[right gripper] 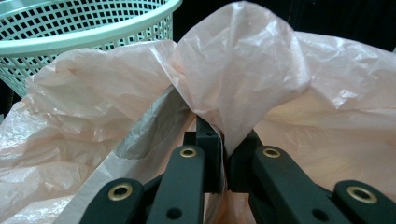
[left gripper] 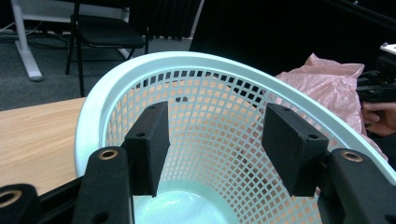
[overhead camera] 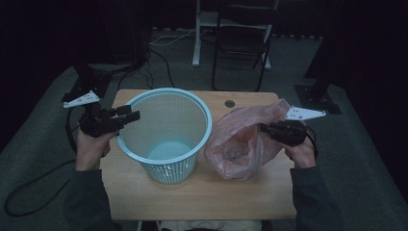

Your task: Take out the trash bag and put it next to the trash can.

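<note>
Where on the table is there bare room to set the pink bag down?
Best is the front strip of the table, bare between the person's sleeves. The back edge behind the basket is narrow. The middle is crowded: pink bag sits close beside the basket, right claw pinching it.

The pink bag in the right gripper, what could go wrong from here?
1. The right gripper pinches only a thin fold of the bag, so the film could tear or slip out if pulled.
2. The bag slumps on the table beside the basket, its mouth crumpled; it may snag on the rim rather than go in.
3. The left gripper is open over the rim without clamping it, so the light basket could shift or tip.
</note>
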Demonstrator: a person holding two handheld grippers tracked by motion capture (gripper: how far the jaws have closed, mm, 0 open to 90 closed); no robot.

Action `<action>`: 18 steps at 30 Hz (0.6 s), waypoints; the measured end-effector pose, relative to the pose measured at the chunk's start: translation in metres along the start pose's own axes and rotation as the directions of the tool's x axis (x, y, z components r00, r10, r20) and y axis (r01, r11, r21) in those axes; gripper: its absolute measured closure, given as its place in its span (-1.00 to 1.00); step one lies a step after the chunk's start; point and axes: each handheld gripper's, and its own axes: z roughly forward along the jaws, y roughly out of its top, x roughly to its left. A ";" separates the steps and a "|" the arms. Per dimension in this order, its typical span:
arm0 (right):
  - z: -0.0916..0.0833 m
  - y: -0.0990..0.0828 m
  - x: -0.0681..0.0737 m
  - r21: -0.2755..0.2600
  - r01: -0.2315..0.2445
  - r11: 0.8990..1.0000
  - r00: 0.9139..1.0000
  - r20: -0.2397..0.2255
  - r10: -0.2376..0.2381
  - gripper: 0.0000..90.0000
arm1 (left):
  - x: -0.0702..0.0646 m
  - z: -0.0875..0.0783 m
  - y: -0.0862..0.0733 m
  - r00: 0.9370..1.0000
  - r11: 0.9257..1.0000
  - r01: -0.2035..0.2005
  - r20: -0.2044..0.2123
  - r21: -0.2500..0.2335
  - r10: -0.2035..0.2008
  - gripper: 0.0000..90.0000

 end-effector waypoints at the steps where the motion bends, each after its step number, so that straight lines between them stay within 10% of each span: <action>1: 0.000 -0.001 0.000 0.001 -0.001 1.000 1.000 -0.001 0.001 0.91 | 0.000 0.000 0.000 1.000 1.000 0.000 0.000 0.002 0.000 -0.07; 18: 0.013 -0.012 -0.005 0.032 -0.021 0.999 1.000 -0.013 0.022 0.90 | 0.002 0.001 -0.002 1.000 1.000 0.008 0.004 0.007 -0.008 -0.08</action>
